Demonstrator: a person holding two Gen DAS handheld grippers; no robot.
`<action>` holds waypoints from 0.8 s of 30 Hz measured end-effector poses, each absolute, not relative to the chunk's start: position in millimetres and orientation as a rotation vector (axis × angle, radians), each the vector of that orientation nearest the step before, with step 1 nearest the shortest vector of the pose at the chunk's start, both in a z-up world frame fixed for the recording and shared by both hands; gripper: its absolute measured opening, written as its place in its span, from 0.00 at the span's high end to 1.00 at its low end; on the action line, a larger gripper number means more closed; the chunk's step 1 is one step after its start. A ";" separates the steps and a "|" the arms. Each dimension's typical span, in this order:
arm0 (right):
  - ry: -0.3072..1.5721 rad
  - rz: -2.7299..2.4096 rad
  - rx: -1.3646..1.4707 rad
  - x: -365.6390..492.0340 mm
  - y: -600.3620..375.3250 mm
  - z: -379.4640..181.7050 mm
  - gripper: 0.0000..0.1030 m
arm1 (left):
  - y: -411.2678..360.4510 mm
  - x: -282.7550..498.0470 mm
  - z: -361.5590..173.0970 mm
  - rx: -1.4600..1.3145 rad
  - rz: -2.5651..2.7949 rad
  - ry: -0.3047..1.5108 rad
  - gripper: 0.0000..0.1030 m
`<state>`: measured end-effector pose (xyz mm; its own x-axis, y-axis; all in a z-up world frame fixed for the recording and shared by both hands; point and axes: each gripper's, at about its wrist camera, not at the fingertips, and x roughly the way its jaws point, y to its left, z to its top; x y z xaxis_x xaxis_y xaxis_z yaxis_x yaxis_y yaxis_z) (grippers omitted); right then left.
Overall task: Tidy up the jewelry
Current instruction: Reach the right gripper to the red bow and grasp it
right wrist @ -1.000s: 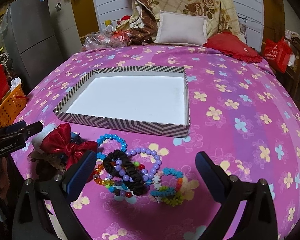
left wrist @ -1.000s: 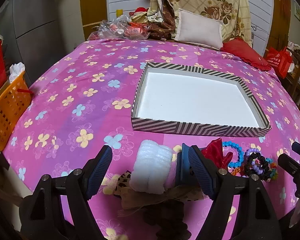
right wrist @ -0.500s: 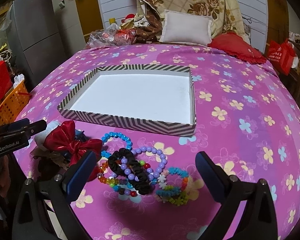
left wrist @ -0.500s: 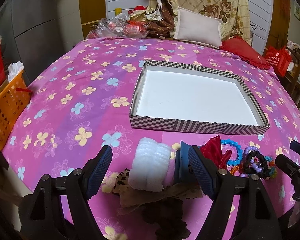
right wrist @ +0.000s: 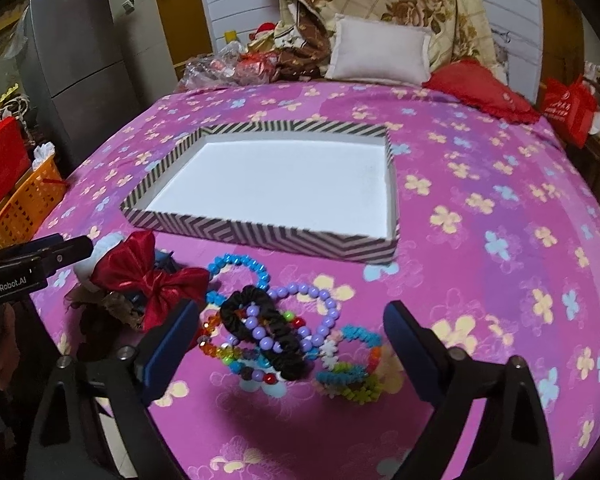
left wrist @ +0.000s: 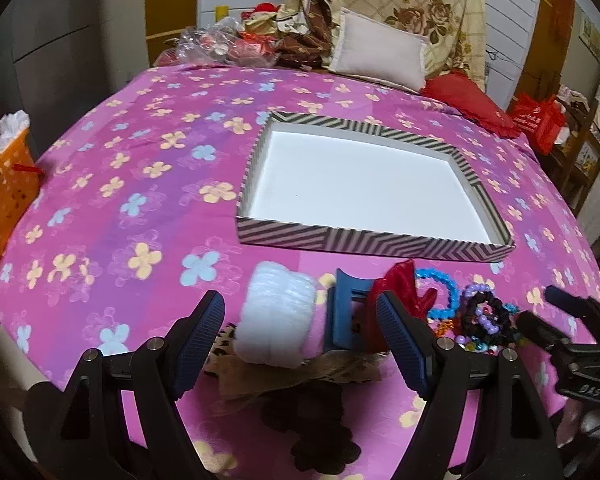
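A shallow striped tray with a white floor lies in the middle of the bed. In the left wrist view my left gripper stands open over a white scrunchie and a blue hair claw, pads touching neither. In the right wrist view my right gripper hovers over a heap: a black scrunchie, a purple bead bracelet, a blue bead bracelet and a multicoloured bracelet. Its jaws are closing, and the heap lies between them untouched. A red bow lies to the left.
The bed carries a pink flowered cover. Pillows and a plastic bag are piled at the far end. An orange basket and a grey fridge stand to the left, with a red bag to the right.
Both views have tipped slightly, so the tray and the jewelry sit a little lower in frame. The right gripper's jaws have drawn in a little.
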<state>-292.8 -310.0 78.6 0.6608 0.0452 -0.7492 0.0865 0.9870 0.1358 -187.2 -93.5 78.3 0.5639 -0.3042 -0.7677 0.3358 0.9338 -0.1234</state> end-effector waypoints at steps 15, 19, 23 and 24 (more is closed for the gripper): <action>0.906 0.067 0.140 -278.9 -296.6 52.5 0.36 | -129.1 -182.5 71.9 0.133 -0.476 0.911 0.29; 0.896 0.087 0.152 -272.0 -299.5 53.7 0.42 | -137.9 -180.6 69.4 0.140 -0.503 0.918 0.34; 0.905 0.104 0.176 -264.2 -305.5 48.9 0.53 | -146.6 -178.4 64.8 0.174 -0.514 0.933 0.45; 0.909 0.107 0.182 -263.6 -306.8 47.4 0.54 | -148.9 -178.0 63.4 0.181 -0.517 0.936 0.50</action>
<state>-263.6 -306.8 47.4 0.6111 0.1686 -0.7734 -0.0150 0.9793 0.2016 -178.0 -148.9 63.4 0.4827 -0.3446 -0.8051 0.4979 0.8643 -0.0714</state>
